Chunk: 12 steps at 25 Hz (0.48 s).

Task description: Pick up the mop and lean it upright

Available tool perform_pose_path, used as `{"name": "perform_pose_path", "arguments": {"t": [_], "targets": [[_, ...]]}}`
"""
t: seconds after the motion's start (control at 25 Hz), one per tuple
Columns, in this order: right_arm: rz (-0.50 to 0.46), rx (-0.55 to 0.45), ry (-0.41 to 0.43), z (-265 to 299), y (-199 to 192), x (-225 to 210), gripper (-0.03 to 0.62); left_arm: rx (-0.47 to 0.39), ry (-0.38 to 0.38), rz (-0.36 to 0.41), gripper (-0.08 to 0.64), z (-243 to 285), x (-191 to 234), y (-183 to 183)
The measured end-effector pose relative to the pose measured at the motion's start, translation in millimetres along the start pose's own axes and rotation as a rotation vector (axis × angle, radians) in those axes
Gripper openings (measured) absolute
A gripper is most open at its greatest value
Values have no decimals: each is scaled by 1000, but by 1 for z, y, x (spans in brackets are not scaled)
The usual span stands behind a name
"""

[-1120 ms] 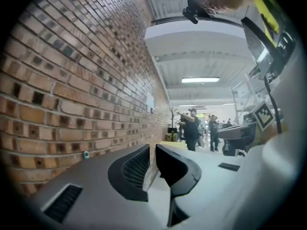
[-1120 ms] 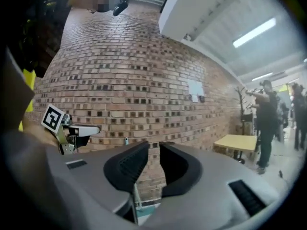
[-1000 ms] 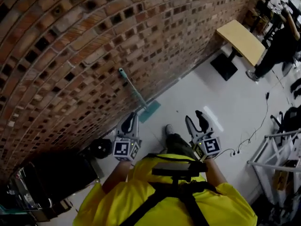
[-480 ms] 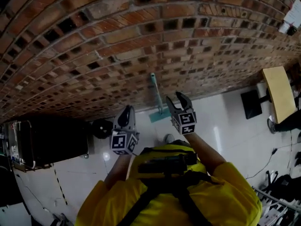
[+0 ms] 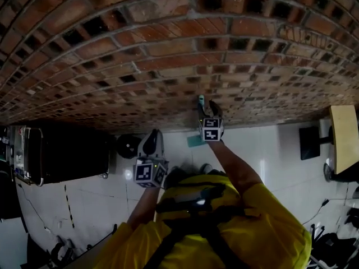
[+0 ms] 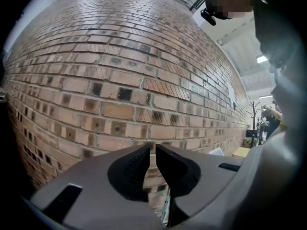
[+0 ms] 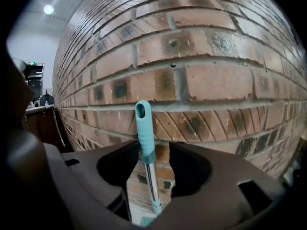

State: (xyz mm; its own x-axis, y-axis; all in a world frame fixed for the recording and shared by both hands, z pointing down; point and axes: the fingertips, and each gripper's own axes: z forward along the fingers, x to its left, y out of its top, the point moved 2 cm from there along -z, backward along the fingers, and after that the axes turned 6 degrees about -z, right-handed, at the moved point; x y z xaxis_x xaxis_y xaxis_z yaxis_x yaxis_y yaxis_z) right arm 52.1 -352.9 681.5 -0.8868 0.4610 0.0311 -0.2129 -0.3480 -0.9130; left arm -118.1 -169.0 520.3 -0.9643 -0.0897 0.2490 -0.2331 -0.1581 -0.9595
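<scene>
The mop leans upright against the brick wall (image 5: pixel 168 49). Its teal handle grip (image 7: pixel 144 128) tops a metal shaft, and the teal head (image 5: pixel 196 141) rests on the white floor. My right gripper (image 7: pixel 154 150) is open, with the handle standing between its jaws near the top; in the head view it (image 5: pixel 208 109) reaches forward to the handle's tip (image 5: pixel 201 99). My left gripper (image 6: pixel 152 150) is shut on nothing and hangs lower at the left (image 5: pixel 151 143), away from the mop. A sliver of the shaft (image 6: pixel 166 205) shows below its jaws.
A black case (image 5: pixel 61 156) stands by the wall at the left, with a round black object (image 5: pixel 128 146) beside it. A yellow table (image 5: pixel 345 136) on a dark base (image 5: pixel 309 142) is at the right. Cables and stands lie along the bottom edges.
The view has swung to face the wall. My right gripper has gone forward and up until the mop handle's top stands between its jaws. The left gripper stays low.
</scene>
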Motion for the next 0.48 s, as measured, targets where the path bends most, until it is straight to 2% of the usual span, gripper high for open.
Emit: {"name": "perform_pose_path", "arguments": {"t": [0.08, 0.2, 0.28, 0.48], "targets": [[-28, 15, -31, 11, -2, 3, 207, 19, 18, -14, 40, -1, 13, 0], [-23, 35, -130, 15, -6, 3, 186, 32, 30, -26, 40, -6, 31, 2], [-22, 34, -181, 14, -7, -2, 121, 41, 29, -27, 40, -7, 41, 3], [-47, 48, -174, 3, -4, -1, 118, 59, -8, -1, 40, -8, 60, 6]]}}
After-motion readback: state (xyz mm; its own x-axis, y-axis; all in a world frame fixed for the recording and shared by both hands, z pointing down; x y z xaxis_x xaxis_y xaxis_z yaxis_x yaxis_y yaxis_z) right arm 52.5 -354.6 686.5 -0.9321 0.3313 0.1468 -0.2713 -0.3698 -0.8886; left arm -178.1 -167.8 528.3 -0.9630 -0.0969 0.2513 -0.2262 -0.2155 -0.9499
